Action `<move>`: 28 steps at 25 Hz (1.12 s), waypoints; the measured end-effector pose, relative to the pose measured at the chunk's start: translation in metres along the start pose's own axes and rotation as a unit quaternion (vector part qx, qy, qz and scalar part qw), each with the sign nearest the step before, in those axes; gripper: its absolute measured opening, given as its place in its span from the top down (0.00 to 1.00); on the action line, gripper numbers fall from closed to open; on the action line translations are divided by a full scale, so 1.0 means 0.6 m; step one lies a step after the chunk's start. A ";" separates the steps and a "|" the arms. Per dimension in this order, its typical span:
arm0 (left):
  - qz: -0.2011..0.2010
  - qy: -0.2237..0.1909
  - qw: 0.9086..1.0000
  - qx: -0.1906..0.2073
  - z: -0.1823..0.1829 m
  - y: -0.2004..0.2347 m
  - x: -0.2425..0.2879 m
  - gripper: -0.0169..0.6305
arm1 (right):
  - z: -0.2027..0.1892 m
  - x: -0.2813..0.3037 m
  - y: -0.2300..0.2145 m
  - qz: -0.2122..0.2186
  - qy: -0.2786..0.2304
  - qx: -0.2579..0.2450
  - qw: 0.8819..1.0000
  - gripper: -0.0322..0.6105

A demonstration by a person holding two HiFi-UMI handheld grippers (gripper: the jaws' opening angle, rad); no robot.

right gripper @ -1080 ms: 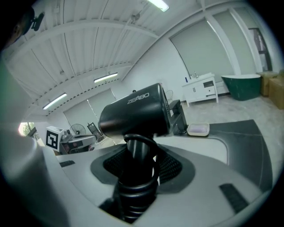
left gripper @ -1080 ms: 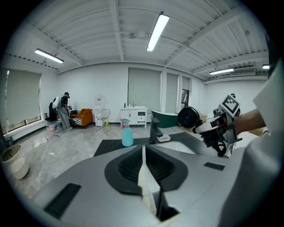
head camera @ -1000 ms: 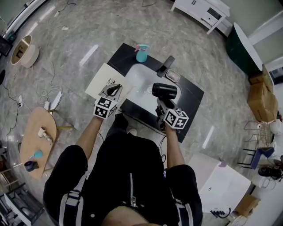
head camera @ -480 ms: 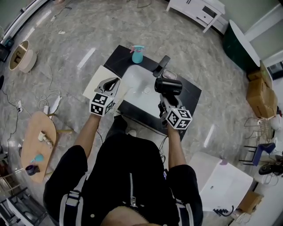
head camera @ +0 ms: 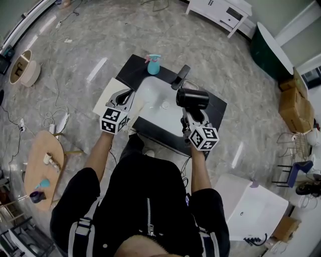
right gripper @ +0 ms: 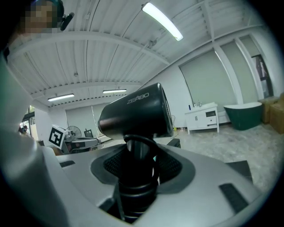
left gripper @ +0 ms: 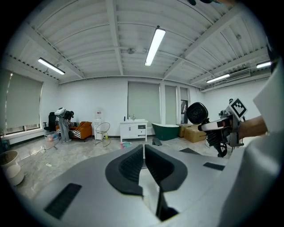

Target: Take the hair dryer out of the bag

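Observation:
My right gripper (head camera: 189, 114) is shut on the handle of a black hair dryer (head camera: 192, 98), which is upright with its barrel above the jaws and over a white basin (head camera: 153, 93). The right gripper view shows the dryer (right gripper: 135, 113) close up, the handle clamped between the pads (right gripper: 137, 168). A flat cream bag (head camera: 106, 96) with a black print lies at the left end of the black counter (head camera: 213, 108). My left gripper (head camera: 125, 96) is above the bag's right edge, shut with nothing visible between its jaws (left gripper: 143, 155). From the left gripper view, the dryer (left gripper: 196, 113) is off to the right.
A teal spray bottle (head camera: 153, 64) and a black object (head camera: 179, 77) stand at the back of the counter. A wooden stool (head camera: 42, 160) and cables are on the floor to the left. A white box (head camera: 253, 211) is at the right. A white cabinet (head camera: 220, 12) and a green tub (head camera: 273, 52) stand further off.
Both hands have risen. The hair dryer has come up with the right gripper, and the left gripper has lifted away from the cream bag.

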State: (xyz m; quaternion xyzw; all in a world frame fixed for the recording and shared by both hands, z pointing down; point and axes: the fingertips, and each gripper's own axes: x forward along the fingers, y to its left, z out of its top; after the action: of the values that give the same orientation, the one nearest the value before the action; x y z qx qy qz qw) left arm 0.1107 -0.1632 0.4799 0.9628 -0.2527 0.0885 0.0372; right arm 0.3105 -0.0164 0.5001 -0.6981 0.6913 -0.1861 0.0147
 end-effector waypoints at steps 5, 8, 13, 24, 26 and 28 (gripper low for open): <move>-0.001 0.001 1.000 -0.001 0.000 0.005 -0.001 0.92 | 0.006 -0.003 0.005 -0.005 -0.007 -0.013 1.000 0.65; -0.001 0.002 1.000 -0.002 0.002 0.007 0.000 0.92 | 0.010 -0.003 0.006 -0.007 -0.010 -0.010 1.000 0.65; -0.004 0.001 1.000 -0.003 0.002 0.005 0.000 0.92 | 0.009 -0.006 0.004 -0.011 -0.009 -0.012 1.000 0.65; -0.008 0.006 1.000 -0.007 -0.010 -0.004 0.000 0.92 | -0.001 -0.011 -0.003 -0.020 -0.008 -0.008 1.000 0.65; -0.008 0.007 1.000 -0.007 -0.011 -0.004 -0.001 0.92 | -0.002 -0.012 -0.003 -0.020 -0.008 -0.006 1.000 0.65; -0.008 0.007 1.000 -0.007 -0.011 -0.005 -0.003 0.92 | -0.002 -0.015 -0.002 -0.020 -0.009 -0.005 1.000 0.65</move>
State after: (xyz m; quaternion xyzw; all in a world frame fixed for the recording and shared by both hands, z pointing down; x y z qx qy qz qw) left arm 0.1096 -0.1591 0.4862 0.9638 -0.2452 0.0936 0.0463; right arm 0.3115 -0.0075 0.4994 -0.7133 0.6781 -0.1766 0.0140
